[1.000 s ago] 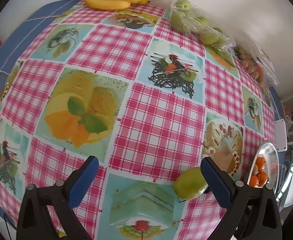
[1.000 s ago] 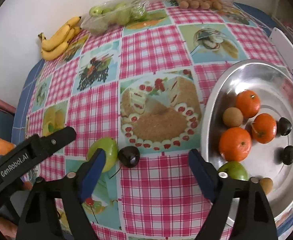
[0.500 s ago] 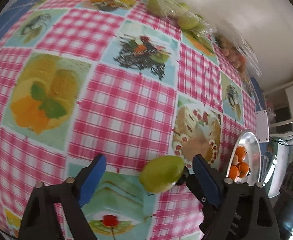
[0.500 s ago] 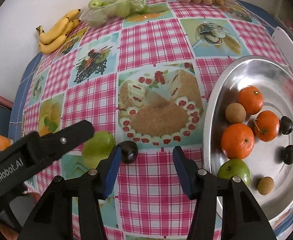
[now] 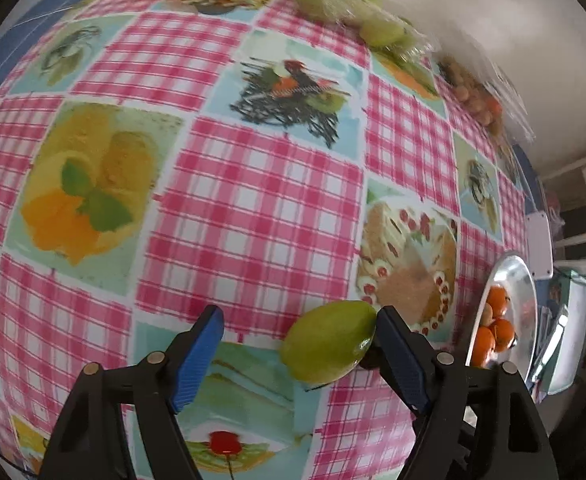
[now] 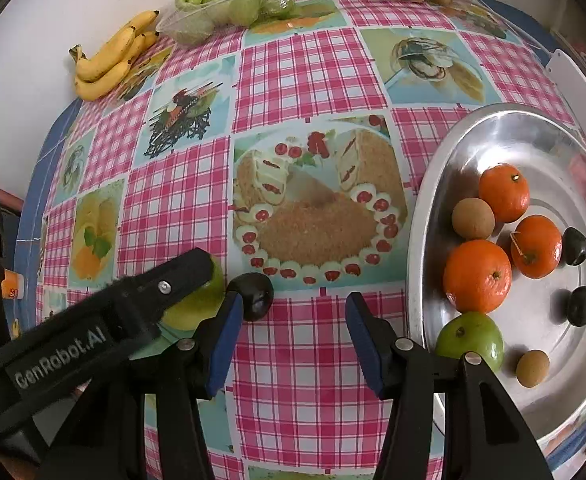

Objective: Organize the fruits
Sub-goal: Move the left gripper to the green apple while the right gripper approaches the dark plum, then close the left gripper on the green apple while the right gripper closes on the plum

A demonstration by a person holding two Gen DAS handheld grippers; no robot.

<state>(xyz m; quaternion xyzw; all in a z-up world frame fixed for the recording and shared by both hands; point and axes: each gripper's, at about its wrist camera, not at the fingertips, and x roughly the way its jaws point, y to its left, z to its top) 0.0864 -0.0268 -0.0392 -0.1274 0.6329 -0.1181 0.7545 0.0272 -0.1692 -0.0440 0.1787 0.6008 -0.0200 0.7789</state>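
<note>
Left wrist view: a pink-checked cloth covers the worktop, against a white wall. The left gripper points steeply down, its jaws closing; the green fruit lies between them, touching only the right pad, not yet clamped.

Right wrist view: the right gripper also tilts steeply down, jaws parted over bare cloth, holding nothing. A dark plum sits just outside its left finger. The metal tray holds oranges.

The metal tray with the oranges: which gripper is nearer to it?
Right. The right gripper hangs just beside the metal tray; the left gripper, closing around the green fruit, is farther away.
</note>
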